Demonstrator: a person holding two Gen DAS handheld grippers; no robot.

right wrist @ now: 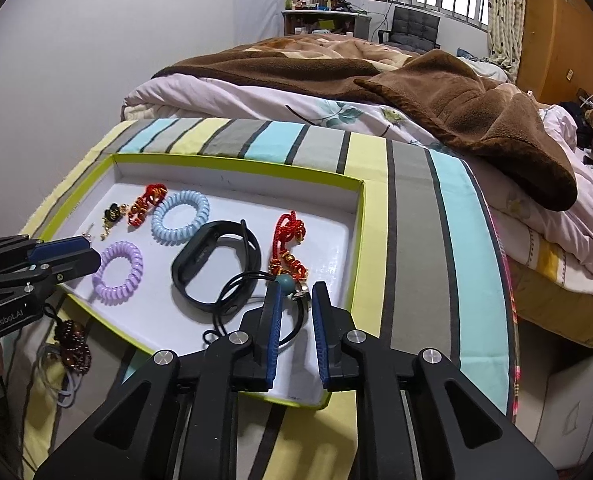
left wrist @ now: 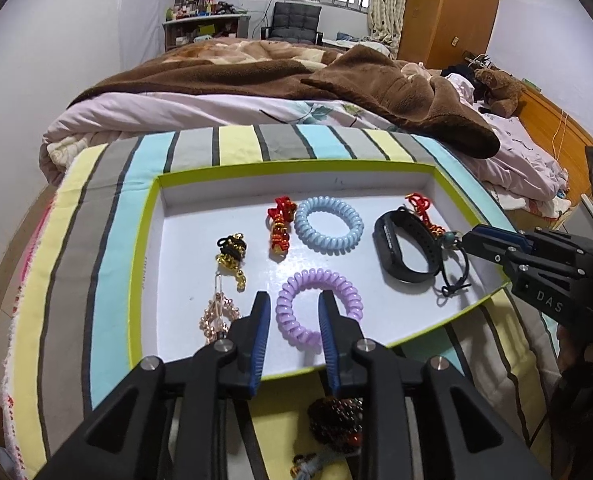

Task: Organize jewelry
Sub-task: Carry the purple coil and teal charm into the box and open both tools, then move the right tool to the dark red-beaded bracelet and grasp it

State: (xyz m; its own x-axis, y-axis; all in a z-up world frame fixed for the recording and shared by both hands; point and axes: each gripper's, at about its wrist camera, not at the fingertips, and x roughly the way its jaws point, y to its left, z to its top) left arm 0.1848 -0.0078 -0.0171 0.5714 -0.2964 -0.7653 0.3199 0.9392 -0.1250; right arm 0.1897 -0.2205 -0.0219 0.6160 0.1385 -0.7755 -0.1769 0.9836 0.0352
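Straddling the purple coil tie (left wrist: 318,307) with my left gripper (left wrist: 292,306) released; my right gripper (right wrist: 294,300) (also unclenched) flanks the black cord's teal bead (right wrist: 285,282).

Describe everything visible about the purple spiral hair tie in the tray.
The purple spiral hair tie is a closed ring of glossy, translucent lilac coil, plastic by its look. It lies flat on the white floor of the green-rimmed tray, near the front edge, in front of the blue spiral hair tie and apart from it. The left gripper stands open with its fingertips straddling the ring's near side; its pads do not visibly press on the coil.
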